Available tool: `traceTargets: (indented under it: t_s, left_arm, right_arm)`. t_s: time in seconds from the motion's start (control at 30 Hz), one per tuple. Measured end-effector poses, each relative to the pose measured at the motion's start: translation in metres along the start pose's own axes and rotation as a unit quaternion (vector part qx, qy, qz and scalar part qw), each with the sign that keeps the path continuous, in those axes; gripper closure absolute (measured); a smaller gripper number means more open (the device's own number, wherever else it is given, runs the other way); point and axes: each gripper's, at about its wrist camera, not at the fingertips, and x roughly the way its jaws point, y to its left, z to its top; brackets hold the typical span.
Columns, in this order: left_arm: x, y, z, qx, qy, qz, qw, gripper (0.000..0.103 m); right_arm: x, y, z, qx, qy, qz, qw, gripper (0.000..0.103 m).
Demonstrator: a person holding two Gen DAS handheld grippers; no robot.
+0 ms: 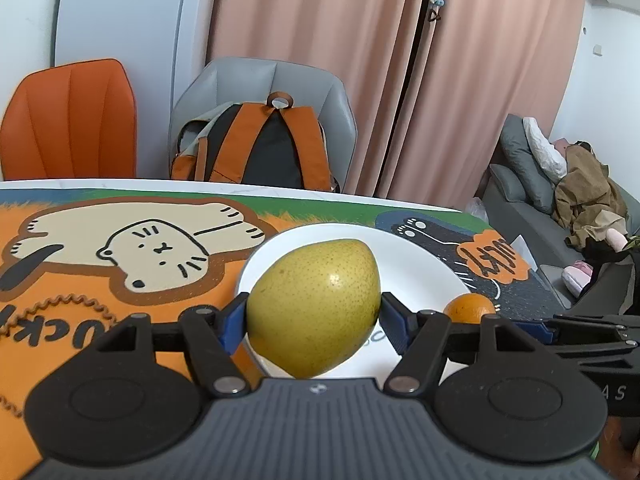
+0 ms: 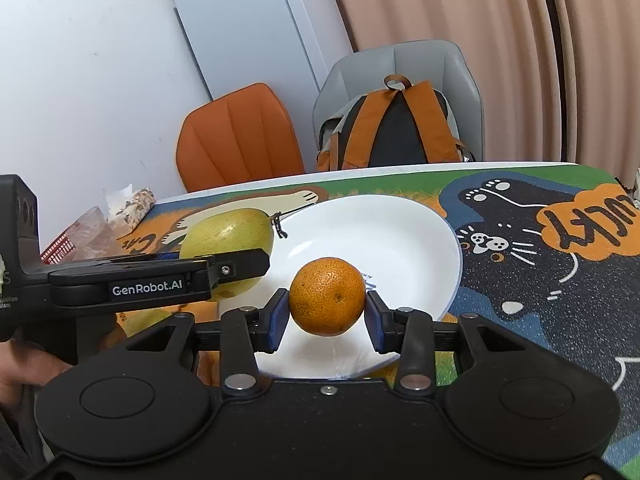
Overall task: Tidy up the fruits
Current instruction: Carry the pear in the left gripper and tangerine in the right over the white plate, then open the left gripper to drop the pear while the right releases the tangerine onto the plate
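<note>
My left gripper (image 1: pixel 314 322) is shut on a yellow-green pear (image 1: pixel 314 306) and holds it over the near left rim of a white plate (image 1: pixel 416 276). My right gripper (image 2: pixel 326 316) is shut on an orange (image 2: pixel 328 296) and holds it over the near part of the same plate (image 2: pixel 384 232). In the right wrist view the pear (image 2: pixel 230 232) and the left gripper (image 2: pixel 224 268) show at the left, beside the plate. In the left wrist view the orange (image 1: pixel 470 308) and the right gripper's finger show at the right.
The plate lies on a cartoon-cat table mat (image 2: pixel 540 272). An orange chair (image 2: pixel 236 140) and a grey chair with a backpack (image 2: pixel 394 128) stand behind the table. Plastic snack bags (image 2: pixel 120 208) lie at the table's far left. More yellow fruit (image 2: pixel 148 318) shows under the left gripper.
</note>
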Motion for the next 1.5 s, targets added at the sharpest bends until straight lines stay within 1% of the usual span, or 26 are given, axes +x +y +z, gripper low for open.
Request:
traceTargets:
  t_s: [0.23,0.33,0.4,0.47,0.57,0.63,1.07,1.17,1.23,1.5]
  left_arm:
    - [0.021,-0.001,0.009,0.015,0.011,0.005,0.9998,0.036]
    - [0.032,-0.002,0.008,0.017,0.024,0.004,0.9996,0.036]
    - [0.041,-0.001,0.006,0.016,0.040,0.010,0.9990,0.036]
    - [0.044,0.001,0.003,0.013,0.045,0.001,0.9989,0.039]
    - [0.040,-0.001,0.005,0.019,0.031,0.011,0.9993,0.039]
    - [0.037,0.002,0.008,0.012,0.024,0.014,0.9995,0.039]
    - [0.019,0.004,0.009,0.004,0.018,0.016,0.9997,0.039]
    - [0.011,0.005,0.009,0.002,0.016,0.016,0.9997,0.038]
    - [0.005,0.006,0.009,-0.003,0.013,0.017,0.9998,0.038]
    - [-0.021,0.007,0.004,-0.012,0.002,0.023,0.9997,0.036]
  right_arm:
    - [0.014,-0.007,0.002,0.005,0.009,-0.004,1.000,0.065]
    - [0.018,-0.010,0.002,0.005,0.011,-0.006,1.000,0.065]
    - [0.021,-0.011,0.002,0.006,0.013,-0.008,1.000,0.065]
    - [0.023,-0.012,0.001,0.005,0.015,-0.008,1.000,0.065]
    - [0.025,-0.013,0.001,0.005,0.017,-0.008,1.000,0.065]
    - [0.027,-0.014,0.001,0.006,0.018,-0.009,1.000,0.065]
    - [0.028,-0.011,0.002,0.007,0.020,-0.013,1.000,0.064]
    - [0.030,-0.010,0.002,0.011,0.029,-0.019,0.999,0.059]
    - [0.029,-0.008,0.002,0.005,0.024,-0.024,0.999,0.059]
    - [0.012,0.002,-0.001,0.006,0.021,-0.018,1.000,0.059]
